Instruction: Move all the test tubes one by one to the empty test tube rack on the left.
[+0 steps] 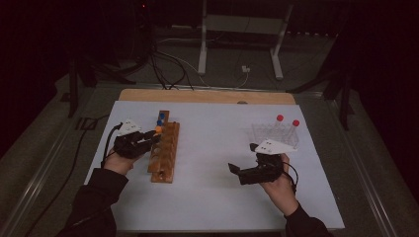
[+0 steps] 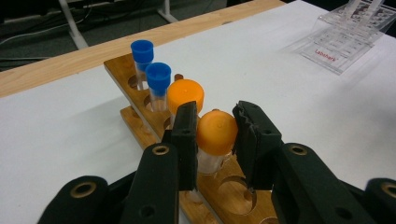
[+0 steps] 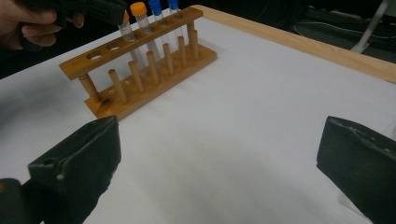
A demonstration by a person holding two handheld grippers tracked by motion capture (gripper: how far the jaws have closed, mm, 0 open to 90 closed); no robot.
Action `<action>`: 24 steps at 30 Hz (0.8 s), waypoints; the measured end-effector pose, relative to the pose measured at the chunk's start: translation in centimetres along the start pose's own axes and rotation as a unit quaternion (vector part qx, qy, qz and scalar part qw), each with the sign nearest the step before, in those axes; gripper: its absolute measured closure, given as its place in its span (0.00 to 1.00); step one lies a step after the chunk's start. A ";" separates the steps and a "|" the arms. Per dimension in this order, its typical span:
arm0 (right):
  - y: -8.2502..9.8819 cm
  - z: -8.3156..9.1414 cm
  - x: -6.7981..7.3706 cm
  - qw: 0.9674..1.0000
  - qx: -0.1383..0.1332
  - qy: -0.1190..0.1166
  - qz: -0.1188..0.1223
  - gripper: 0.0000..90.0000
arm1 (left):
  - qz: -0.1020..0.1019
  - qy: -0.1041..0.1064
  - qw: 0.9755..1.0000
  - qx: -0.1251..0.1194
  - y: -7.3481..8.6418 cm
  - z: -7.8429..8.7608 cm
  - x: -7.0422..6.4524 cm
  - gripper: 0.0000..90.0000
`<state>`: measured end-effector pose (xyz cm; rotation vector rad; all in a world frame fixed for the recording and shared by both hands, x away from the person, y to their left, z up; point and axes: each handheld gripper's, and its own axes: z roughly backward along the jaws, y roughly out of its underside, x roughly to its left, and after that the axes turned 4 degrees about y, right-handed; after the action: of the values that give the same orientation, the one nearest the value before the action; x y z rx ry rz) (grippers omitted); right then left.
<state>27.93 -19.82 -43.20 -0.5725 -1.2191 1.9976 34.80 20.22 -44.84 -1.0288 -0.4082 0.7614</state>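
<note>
While clamped on an orange-capped tube above the wooden rack, left gripper; right gripper wide open, empty.

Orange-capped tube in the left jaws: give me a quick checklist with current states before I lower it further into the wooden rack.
1. Grip: left gripper jaws clamp the orange-capped tube at its cap, one pad on each side. Ok.
2. Tube attitude: roughly upright between the jaws. Ok.
3. Seating: tube body passes into a hole of the wooden rack; whether its tip has reached the base, cannot tell.
4. Neighbours: the second orange-capped tube stands close behind the left jaw; contact, cannot tell.
5. Blue-capped tubes: upright in the far holes, apart from the jaws. Ok.
6. Right gripper: jaws open, nothing between them, well away from the rack. Ok.
</note>
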 end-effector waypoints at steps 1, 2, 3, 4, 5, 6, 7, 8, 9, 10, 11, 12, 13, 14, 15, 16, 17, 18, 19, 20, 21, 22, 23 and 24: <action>0.0 0.0 0.0 1.000 0.000 0.000 0.000 0.00 | -0.002 -0.001 1.000 0.001 0.0 0.0 0.0 0.79; 0.0 0.1 0.0 1.000 0.000 0.000 0.001 0.00 | -0.002 -0.002 1.000 0.002 0.0 0.0 -0.1 0.79; -0.1 0.1 0.0 1.000 -0.001 -0.002 0.000 0.00 | -0.002 -0.001 1.000 0.003 0.0 0.0 -0.1 0.79; -0.1 0.1 0.0 1.000 -0.002 -0.002 0.001 0.00 | -0.001 0.000 1.000 0.003 0.0 0.0 -0.1 0.79; -0.2 0.2 0.0 1.000 -0.003 -0.001 0.001 0.00 | 0.000 0.002 1.000 0.003 0.0 0.0 0.0 0.79; -0.3 0.2 -0.1 1.000 -0.003 -0.001 0.001 0.00 | -0.001 0.002 1.000 0.003 0.0 0.0 0.0 0.78; -0.3 0.3 -0.1 1.000 -0.004 -0.001 0.001 0.00 | 0.000 0.002 1.000 0.004 0.0 0.1 0.0 0.77; -0.4 0.4 -0.1 1.000 -0.005 -0.001 0.002 0.00 | -0.001 0.008 1.000 0.001 0.0 0.1 0.0 0.74; -0.5 0.4 -0.2 1.000 -0.006 0.000 0.000 0.00 | -0.004 0.011 1.000 -0.002 0.1 0.2 0.0 0.69; -0.6 0.5 -0.3 1.000 -0.008 -0.001 0.000 0.00 | -0.009 0.014 1.000 -0.004 0.1 0.4 -0.1 0.64; -0.6 0.6 -0.4 1.000 -0.007 0.001 -0.001 0.00 | -0.012 0.017 1.000 -0.005 0.1 0.5 -0.2 0.55; -0.7 0.7 -0.6 1.000 -0.009 0.002 -0.001 0.00 | -0.012 0.025 1.000 -0.010 0.2 0.7 -0.3 0.48; -0.8 0.8 -0.7 1.000 -0.011 0.003 -0.001 0.00 | -0.016 0.027 0.999 -0.014 0.2 1.0 -0.3 0.43; -0.9 1.0 -0.9 1.000 -0.013 0.005 -0.002 0.00 | -0.020 0.028 0.999 -0.017 0.2 1.2 -0.5 0.37; -1.0 1.1 -1.1 1.000 -0.015 0.006 -0.003 0.00 | -0.020 0.033 0.999 -0.020 0.3 1.4 -0.6 0.30; -1.1 1.3 -1.4 1.000 -0.018 0.008 -0.005 0.00 | -0.020 0.038 0.999 -0.024 0.3 1.7 -0.7 0.24; -1.2 1.4 -1.7 1.000 -0.021 0.011 -0.007 0.00 | -0.017 0.041 0.999 -0.025 0.4 1.9 -0.9 0.19; -1.3 1.5 -2.0 1.000 -0.022 0.014 -0.010 0.00 | -0.019 0.046 0.998 -0.026 0.5 2.1 -1.0 0.17; -1.4 1.7 -2.4 1.000 -0.024 0.016 -0.013 0.00 | -0.019 0.050 0.998 -0.026 0.6 2.2 -1.1 0.14; -1.4 1.8 -2.7 0.999 -0.026 0.018 -0.015 0.00 | -0.017 0.053 0.998 -0.028 0.8 2.4 -1.2 0.09; -1.4 1.9 -3.1 0.999 -0.027 0.026 -0.016 0.00 | -0.016 0.059 0.998 -0.031 0.9 2.6 -1.2 0.07; -1.4 2.0 -3.5 0.999 -0.027 0.031 -0.018 0.00 | -0.017 0.063 0.997 -0.032 1.1 2.8 -1.2 0.04; -1.4 2.1 -4.0 0.999 -0.030 0.036 -0.019 0.00 | -0.019 0.066 0.997 -0.035 1.3 3.0 -1.2 0.03; -1.3 2.2 -4.4 0.998 -0.032 0.045 -0.020 0.00 | -0.020 0.071 0.997 -0.037 1.5 3.1 -1.3 0.03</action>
<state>29.71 -24.10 -41.01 -0.6573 -1.2330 1.8863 31.40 21.66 -44.58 -1.1330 -0.3346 0.6373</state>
